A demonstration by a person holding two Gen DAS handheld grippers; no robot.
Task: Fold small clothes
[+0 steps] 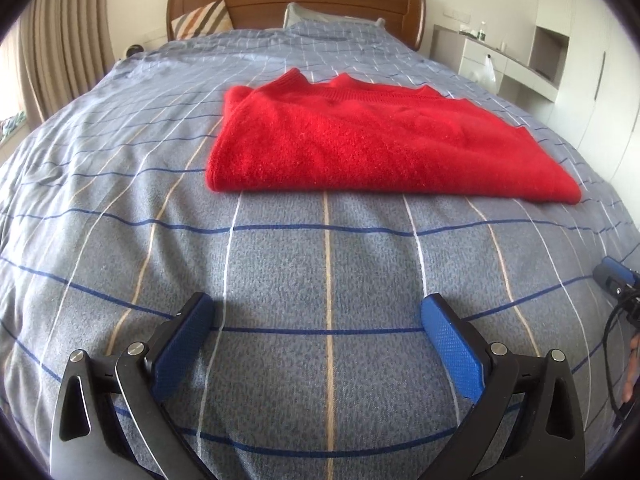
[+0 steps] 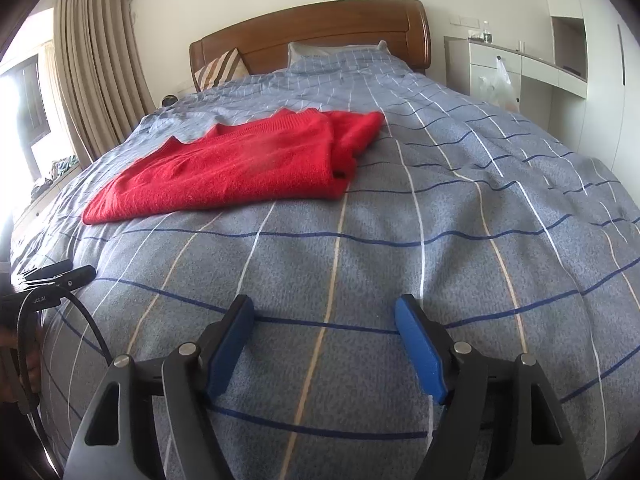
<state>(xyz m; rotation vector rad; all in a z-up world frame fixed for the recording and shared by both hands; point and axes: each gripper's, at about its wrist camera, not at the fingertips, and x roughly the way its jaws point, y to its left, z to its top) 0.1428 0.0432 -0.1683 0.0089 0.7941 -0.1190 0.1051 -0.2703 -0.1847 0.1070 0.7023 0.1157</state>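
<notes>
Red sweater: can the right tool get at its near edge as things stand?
Probably yes. The right tool is open and empty, and only bare bedspread lies between it and the folded red sweater. The sweater sits ahead and to its left.

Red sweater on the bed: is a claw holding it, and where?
No. The red sweater lies folded on the bedspread. The left claw and right claw are both open, holding nothing.

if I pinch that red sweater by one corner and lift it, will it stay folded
Probably not. The red sweater looks like soft, fuzzy knit lying in loose layers, so it would likely droop and unfold. It seems light, and should drag rather than slide on the textured bedspread.
</notes>
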